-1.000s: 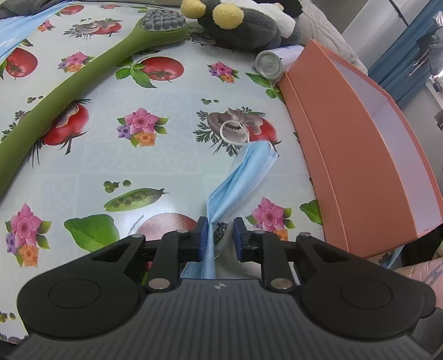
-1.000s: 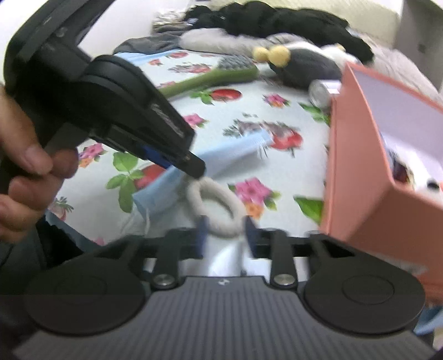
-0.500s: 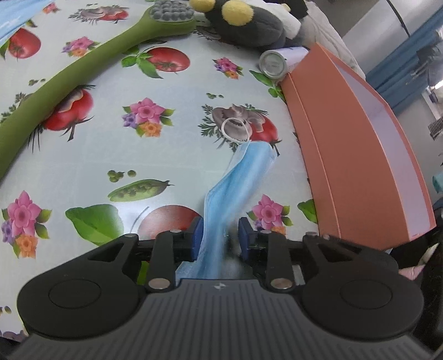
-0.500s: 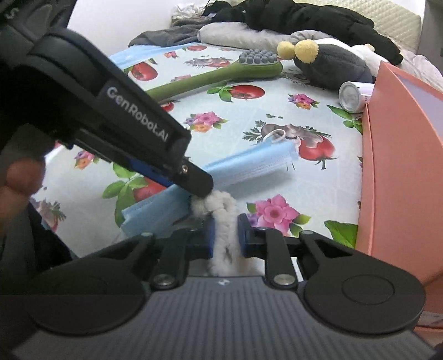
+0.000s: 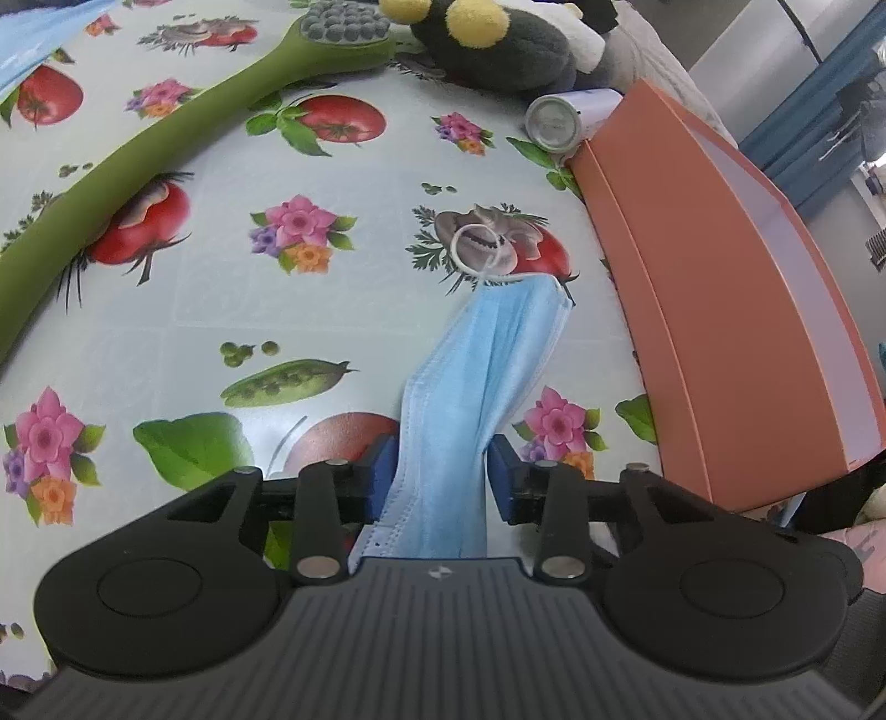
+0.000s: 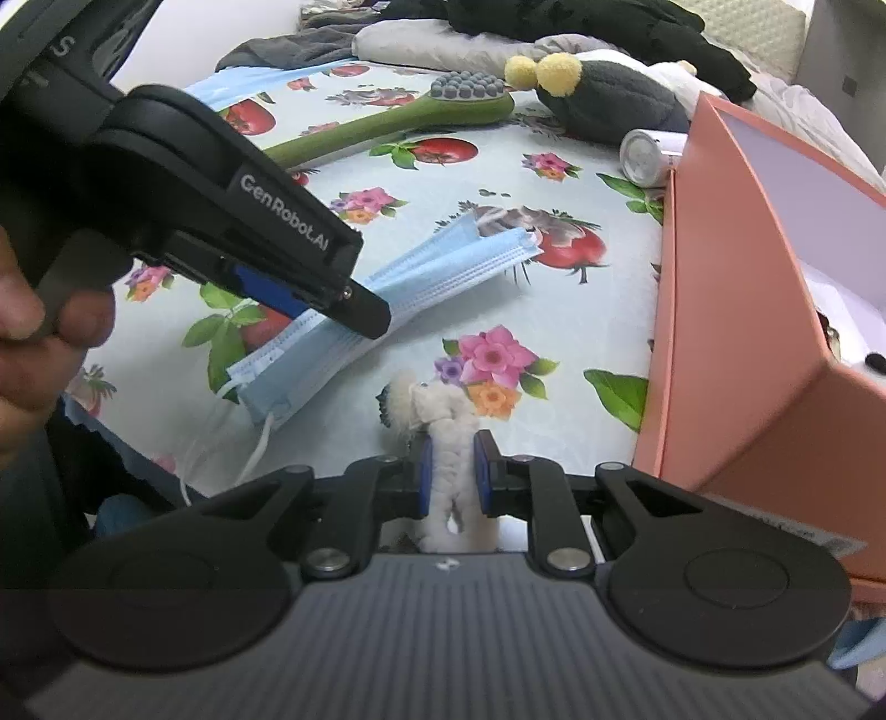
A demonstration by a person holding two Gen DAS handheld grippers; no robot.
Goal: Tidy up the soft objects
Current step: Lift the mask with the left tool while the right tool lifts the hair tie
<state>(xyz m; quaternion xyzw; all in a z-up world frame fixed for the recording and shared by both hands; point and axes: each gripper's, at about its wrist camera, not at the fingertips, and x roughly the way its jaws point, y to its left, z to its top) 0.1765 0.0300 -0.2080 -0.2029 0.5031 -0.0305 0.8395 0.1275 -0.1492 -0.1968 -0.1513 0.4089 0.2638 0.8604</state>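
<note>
The left gripper sits low over the tablecloth w/ its blue pads spread apart; a light-blue face mask runs lengthwise between them, and neither pad clearly presses it, so it's not a grip. The mask's far end lies on the tomato print, its white ear loop curled flat just beyond. In the right wrist view the same mask lies diagonally on the cloth, near end w/ its loops hanging off the table edge, and the left gripper crosses it from above-left.

The right gripper has its pads pressed onto a fluffy white scrunchie, pinched at mid-loop; the fuzzy front end pokes out past the fingertips, over the cloth near the flower print.

The orange box stands open at right, just beside the scrunchie; contents mostly hidden. At the far end of the table: a green long-handled brush, a dark plush toy w/ yellow pom-poms, and a white tube lying against the box corner.
</note>
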